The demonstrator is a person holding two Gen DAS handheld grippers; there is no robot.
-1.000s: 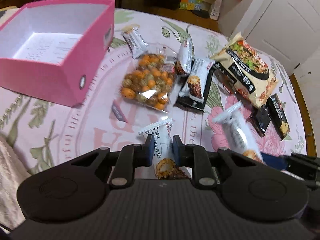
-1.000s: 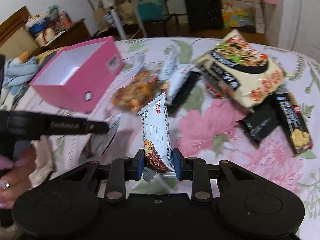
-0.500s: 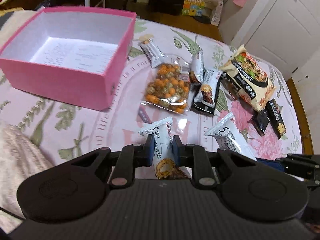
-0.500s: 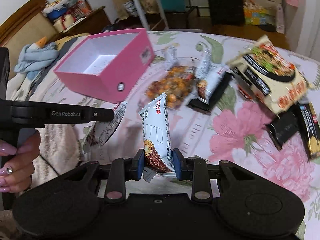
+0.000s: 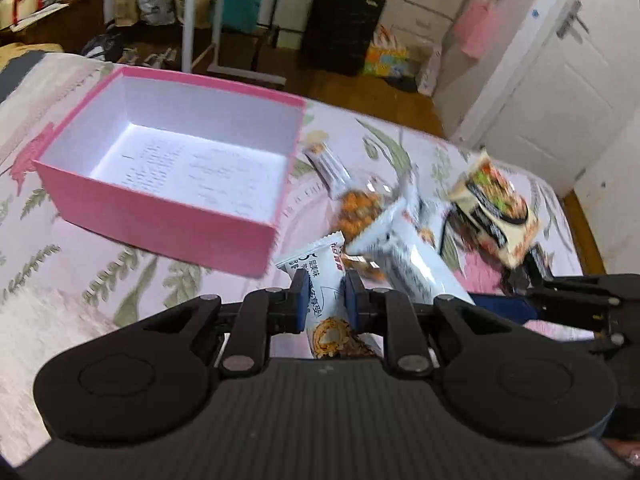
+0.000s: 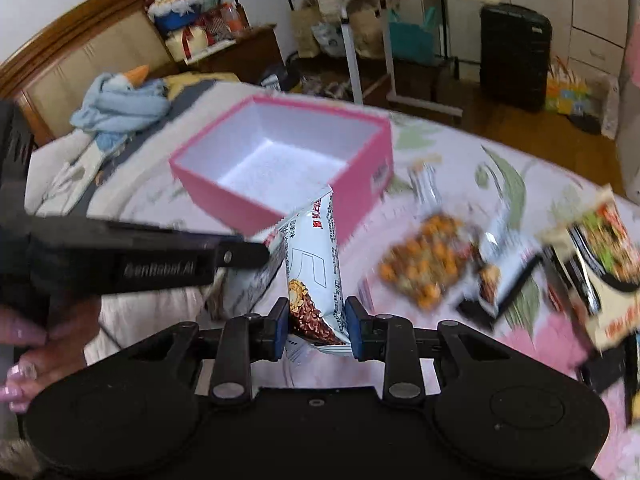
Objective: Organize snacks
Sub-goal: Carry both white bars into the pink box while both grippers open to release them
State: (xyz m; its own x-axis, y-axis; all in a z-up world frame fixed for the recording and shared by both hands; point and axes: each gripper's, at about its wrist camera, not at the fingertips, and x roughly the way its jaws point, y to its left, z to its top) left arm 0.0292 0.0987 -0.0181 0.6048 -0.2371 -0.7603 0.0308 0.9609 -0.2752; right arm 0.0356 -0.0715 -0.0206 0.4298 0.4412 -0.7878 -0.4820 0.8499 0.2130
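My left gripper (image 5: pixel 324 300) is shut on a white snack bar (image 5: pixel 320 280) and holds it in the air, just right of the near corner of the open pink box (image 5: pixel 160 216). My right gripper (image 6: pixel 316 320) is shut on a second white snack bar (image 6: pixel 316 264), upright, in front of the pink box (image 6: pixel 360 184). The box inside is white and holds no snacks. The right-held bar also shows in the left wrist view (image 5: pixel 416 256), close beside the left one. The left gripper also shows in the right wrist view (image 6: pixel 120 256), at the left.
On the floral bedspread (image 5: pixel 60 264) right of the box lie a bag of orange nuts (image 6: pixel 424 264), a small white bar (image 5: pixel 326 164), dark packets and a noodle pack (image 5: pixel 496 208). A blue cloth (image 6: pixel 120 104) and headboard are far left. A black suitcase (image 5: pixel 344 28) stands behind.
Both grippers have risen and moved left toward the pink box, each still holding its bar. The box now fills more of both views and the loose snacks have shifted right.
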